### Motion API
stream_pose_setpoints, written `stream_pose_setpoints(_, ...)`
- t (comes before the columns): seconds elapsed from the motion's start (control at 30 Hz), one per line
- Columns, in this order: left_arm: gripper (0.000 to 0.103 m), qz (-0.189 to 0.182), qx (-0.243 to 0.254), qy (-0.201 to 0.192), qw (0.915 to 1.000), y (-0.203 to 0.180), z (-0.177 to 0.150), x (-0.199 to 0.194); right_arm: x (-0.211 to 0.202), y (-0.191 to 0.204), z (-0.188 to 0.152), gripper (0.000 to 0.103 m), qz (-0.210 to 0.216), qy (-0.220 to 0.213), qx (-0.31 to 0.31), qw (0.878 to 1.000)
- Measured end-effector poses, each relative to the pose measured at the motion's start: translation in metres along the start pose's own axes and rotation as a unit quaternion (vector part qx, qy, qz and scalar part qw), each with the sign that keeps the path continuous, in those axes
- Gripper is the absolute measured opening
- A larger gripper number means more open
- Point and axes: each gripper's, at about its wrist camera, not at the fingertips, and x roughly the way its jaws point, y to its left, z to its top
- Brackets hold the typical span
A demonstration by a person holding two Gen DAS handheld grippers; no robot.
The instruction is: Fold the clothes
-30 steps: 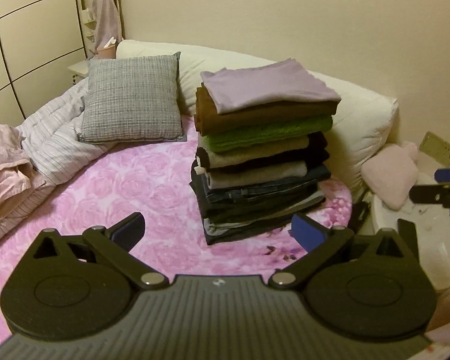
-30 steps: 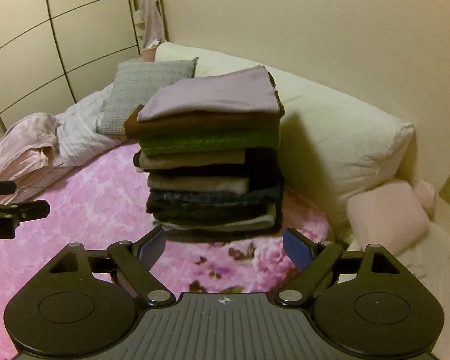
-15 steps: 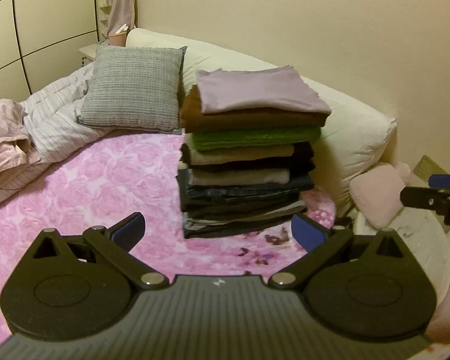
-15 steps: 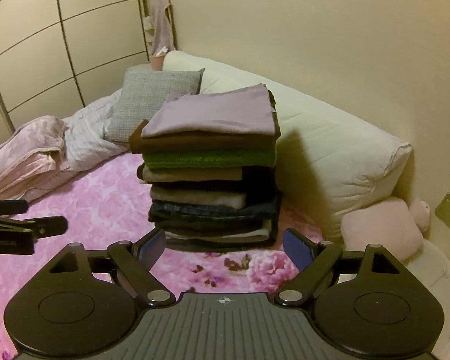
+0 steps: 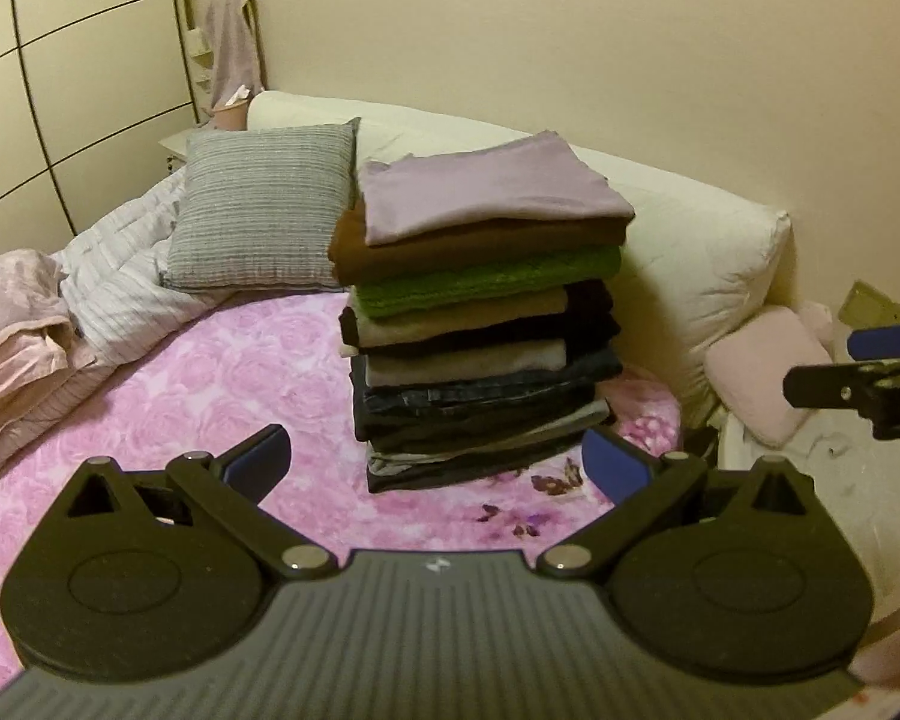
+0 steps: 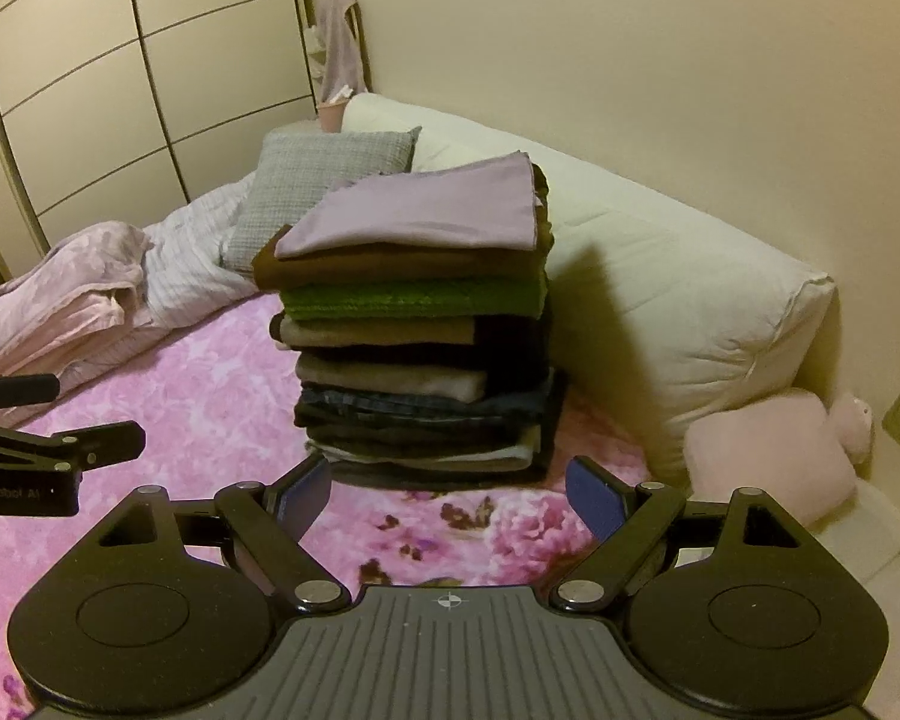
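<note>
A tall stack of folded clothes (image 5: 480, 330) (image 6: 420, 348) stands on the pink rose-patterned bed cover (image 5: 180, 390) (image 6: 198, 420), with a lilac garment (image 5: 492, 192) (image 6: 426, 210) on top, then brown, green and darker layers. My left gripper (image 5: 435, 465) is open and holds nothing, a little short of the stack's foot. My right gripper (image 6: 450, 495) is open too, just before the stack's base. Each gripper shows at the edge of the other's view: the right one (image 5: 858, 372), the left one (image 6: 60, 438).
A grey cushion (image 5: 264, 210) and a long white pillow (image 5: 690, 258) lie behind the stack. Crumpled pink and striped bedding (image 5: 42, 330) is heaped at the left. A small pink pillow (image 6: 768, 462) and a white basin (image 5: 822, 480) sit at the right. Wardrobe doors (image 6: 90, 90) stand beyond.
Both grippers have pulled back and risen slightly from the stack, so it looks smaller and more of the wall and wardrobe shows. Both stay open and the stack has not moved.
</note>
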Motion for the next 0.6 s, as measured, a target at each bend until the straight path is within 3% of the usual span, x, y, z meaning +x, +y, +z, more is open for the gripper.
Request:
stream_pose_setpoints(0.3, 0.102, -0.026, -0.044, 0.031, 0.9982, 0.002, -0.002, 0.007, -0.001, 0.005, 0.003, 0.083, -0.001, 0.001, 0.003, 1.0)
stream_pose_setpoints(0.6, 0.102, -0.003, -0.049, 0.047, 0.9977, 0.006, -0.007, 0.011, 0.003, 0.016, 0.005, 0.083, -0.003, 0.008, -0.006, 1.0)
